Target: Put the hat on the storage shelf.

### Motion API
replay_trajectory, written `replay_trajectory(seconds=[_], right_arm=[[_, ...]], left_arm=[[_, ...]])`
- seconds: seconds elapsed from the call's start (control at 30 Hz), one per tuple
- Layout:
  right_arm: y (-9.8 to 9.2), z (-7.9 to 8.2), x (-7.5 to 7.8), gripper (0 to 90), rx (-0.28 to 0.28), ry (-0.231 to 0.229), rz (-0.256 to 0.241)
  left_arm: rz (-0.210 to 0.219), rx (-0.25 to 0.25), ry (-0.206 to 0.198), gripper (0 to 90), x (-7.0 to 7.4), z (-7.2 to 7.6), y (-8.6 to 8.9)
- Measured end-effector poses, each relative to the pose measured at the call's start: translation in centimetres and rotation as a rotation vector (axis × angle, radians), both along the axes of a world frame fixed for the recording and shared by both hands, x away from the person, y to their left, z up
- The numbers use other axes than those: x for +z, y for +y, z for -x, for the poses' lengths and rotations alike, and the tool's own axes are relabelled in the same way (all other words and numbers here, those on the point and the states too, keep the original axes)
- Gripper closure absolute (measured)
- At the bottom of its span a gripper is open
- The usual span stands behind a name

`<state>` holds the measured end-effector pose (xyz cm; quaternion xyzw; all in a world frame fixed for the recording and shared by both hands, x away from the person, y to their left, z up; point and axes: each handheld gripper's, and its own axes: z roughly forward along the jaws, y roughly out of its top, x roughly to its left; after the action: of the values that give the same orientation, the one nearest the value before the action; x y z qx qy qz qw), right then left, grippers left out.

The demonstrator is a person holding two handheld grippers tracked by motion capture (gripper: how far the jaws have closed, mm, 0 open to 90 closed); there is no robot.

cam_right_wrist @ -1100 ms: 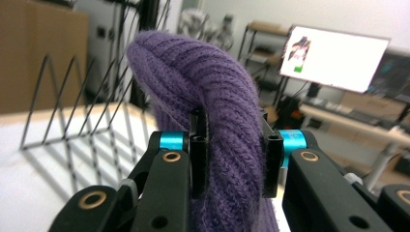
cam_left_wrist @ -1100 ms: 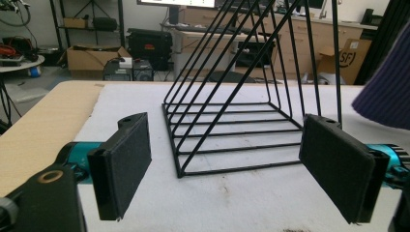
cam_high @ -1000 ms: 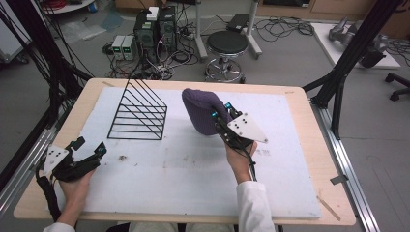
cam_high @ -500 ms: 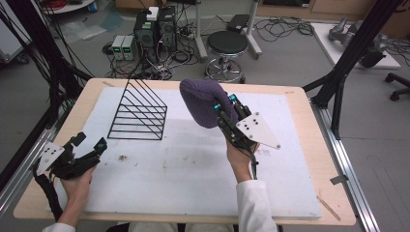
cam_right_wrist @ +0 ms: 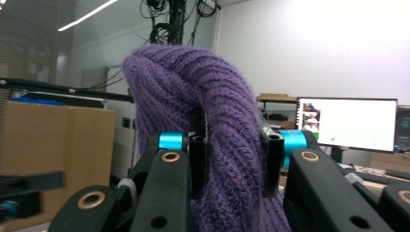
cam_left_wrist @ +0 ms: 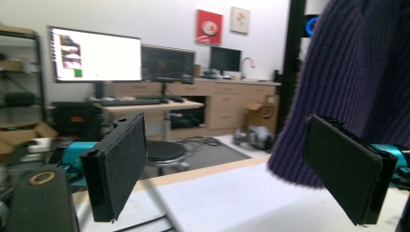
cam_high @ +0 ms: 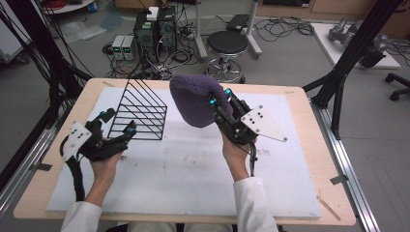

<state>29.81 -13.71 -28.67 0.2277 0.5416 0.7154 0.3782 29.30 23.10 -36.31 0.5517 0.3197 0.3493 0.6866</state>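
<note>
The purple knit hat (cam_high: 192, 100) is pinched above the table (cam_high: 300, 159) by the right gripper (cam_high: 223, 107); the left gripper (cam_high: 116, 126) is held wide and empty beside the wire rack (cam_high: 138, 112). Soft yarn could be dropped if that bunched grip loosens.

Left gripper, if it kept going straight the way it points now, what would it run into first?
Probably the purple knit hat held up by the right gripper. The left gripper is open, and the hat hangs at the right of its path. The black wire rack sits close beside it, so depth leaves that uncertain.
</note>
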Motion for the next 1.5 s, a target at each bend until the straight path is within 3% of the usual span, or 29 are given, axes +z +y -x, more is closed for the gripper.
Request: replay_trajectory(seconds=[0.13,0.17,0.33,0.4,0.47,0.63,0.73,0.9,0.97,1.07,1.13,1.17,1.27,1.33,1.4,1.5], right_arm=[[0.3,0.1,0.4,72.9,0.018,0.0,0.0],[0.6,0.2,0.7,72.9,0.031,0.002,0.0],[1.3,0.5,1.2,72.9,0.069,-0.005,0.003],[1.9,0.7,1.5,72.4,0.125,-0.006,-0.01],[2.0,0.7,1.5,72.4,0.136,-0.006,-0.01],[2.9,0.9,1.6,72.3,0.224,0.022,-0.029],[3.3,1.0,1.6,72.2,0.253,0.028,-0.021],[3.9,0.8,1.4,71.9,0.327,0.065,-0.03],[4.1,0.6,1.3,71.8,0.35,0.087,-0.046],[4.4,0.5,1.2,71.7,0.353,0.096,-0.04],[4.4,0.5,1.1,71.7,0.349,0.101,-0.038],[4.3,0.5,1.2,71.7,0.322,0.091,-0.029],[4.1,0.5,1.2,71.8,0.274,0.093,-0.034],[3.9,0.5,1.2,72.6,0.218,0.1,-0.071],[3.7,0.2,1.2,73.6,0.194,0.118,-0.1],[4.0,-0.2,1.1,74.5,0.178,0.131,-0.114]], left_arm=[[0.007,-0.034,-0.004,16.4,0.0,-0.7,-1.3],[0.009,-0.067,-0.001,16.4,-0.1,-1.1,-2.1],[0.002,-0.099,0.006,16.4,-0.3,-1.3,-3.0],[0.013,-0.124,0.009,16.5,-0.3,-1.1,-3.3],[0.02,-0.138,-0.002,16.5,-0.2,-1.0,-3.4],[0.031,-0.19,-0.006,16.4,-0.2,-0.9,-3.3],[0.035,-0.28,-0.008,17.4,-0.3,-0.9,-3.5],[-0.021,-0.322,-0.011,23.8,-0.4,-0.8,-3.9],[-0.049,-0.353,0.012,35.8,-0.5,-0.9,-4.1],[-0.062,-0.35,0.025,52.6,-0.5,-1.0,-4.1],[-0.072,-0.337,0.036,71.2,-0.5,-1.1,-3.8],[-0.067,-0.324,0.047,76.3,-0.3,-1.2,-3.4],[-0.056,-0.321,0.044,79.2,-0.2,-1.3,-2.9],[-0.018,-0.352,0.042,80.5,0.3,-1.8,-1.6],[-0.03,-0.338,0.047,81.2,0.6,-2.0,-1.2],[-0.085,-0.324,0.072,82.0,1.9,-2.8,-0.1]])
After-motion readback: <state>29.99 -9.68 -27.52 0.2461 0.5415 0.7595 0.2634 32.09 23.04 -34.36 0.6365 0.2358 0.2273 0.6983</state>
